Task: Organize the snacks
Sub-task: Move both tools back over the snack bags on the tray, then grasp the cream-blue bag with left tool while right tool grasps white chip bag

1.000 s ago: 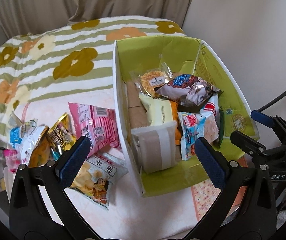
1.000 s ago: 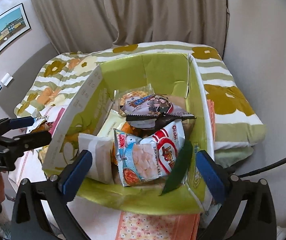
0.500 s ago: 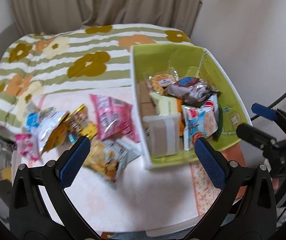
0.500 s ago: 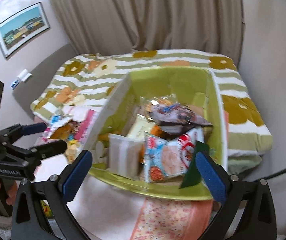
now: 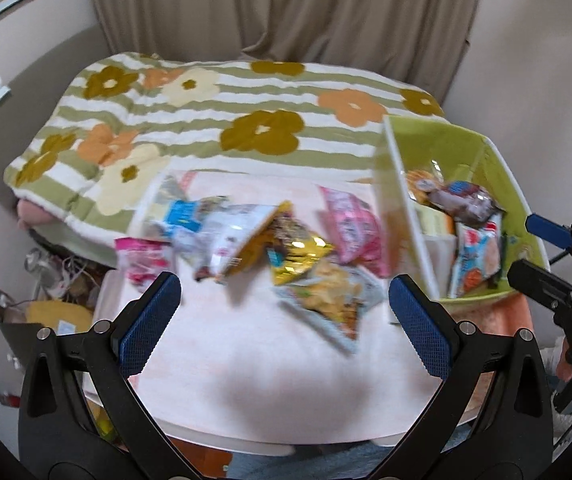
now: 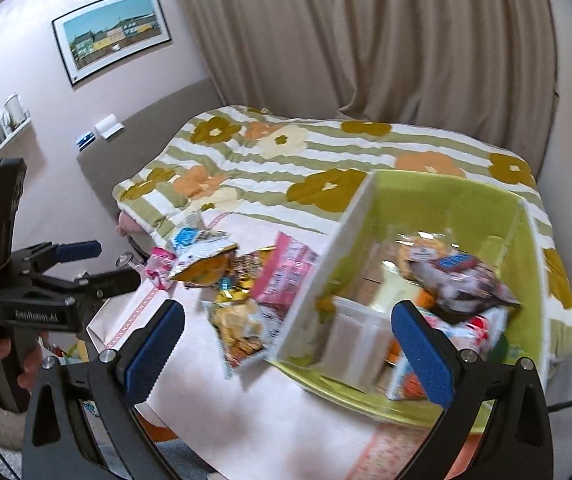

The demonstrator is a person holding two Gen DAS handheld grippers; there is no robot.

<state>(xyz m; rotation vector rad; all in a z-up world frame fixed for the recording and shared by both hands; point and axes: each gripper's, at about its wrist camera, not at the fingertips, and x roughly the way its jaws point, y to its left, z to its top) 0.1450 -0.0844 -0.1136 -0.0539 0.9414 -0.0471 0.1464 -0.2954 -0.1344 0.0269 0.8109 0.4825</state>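
A green box [image 5: 506, 168] [image 6: 438, 196] holds several snack packets, with a dark foil bag [image 5: 466, 202] [image 6: 466, 280] on top. Loose packets lie on the table left of the box: a pink bag [image 5: 352, 228] [image 6: 286, 268], a gold bag [image 5: 294, 248], a chips bag [image 5: 328, 296] [image 6: 237, 328] and a white-and-blue bag [image 5: 213, 220] [image 6: 197, 244]. My left gripper [image 5: 281, 320] hangs open and empty above the table, short of the loose packets. My right gripper [image 6: 286, 344] is open and empty, held before the box's near left corner.
The pale pink table [image 5: 245, 368] ends at a rounded front edge. A flower-patterned striped blanket [image 5: 225, 120] covers the surface behind it. Curtains [image 6: 366, 40] hang at the back. Clutter sits on the floor [image 5: 53, 288] to the left.
Both grippers have pulled back and swung left, away from the box. The loose packets now sit in the middle of the left wrist view. Both stayed open.
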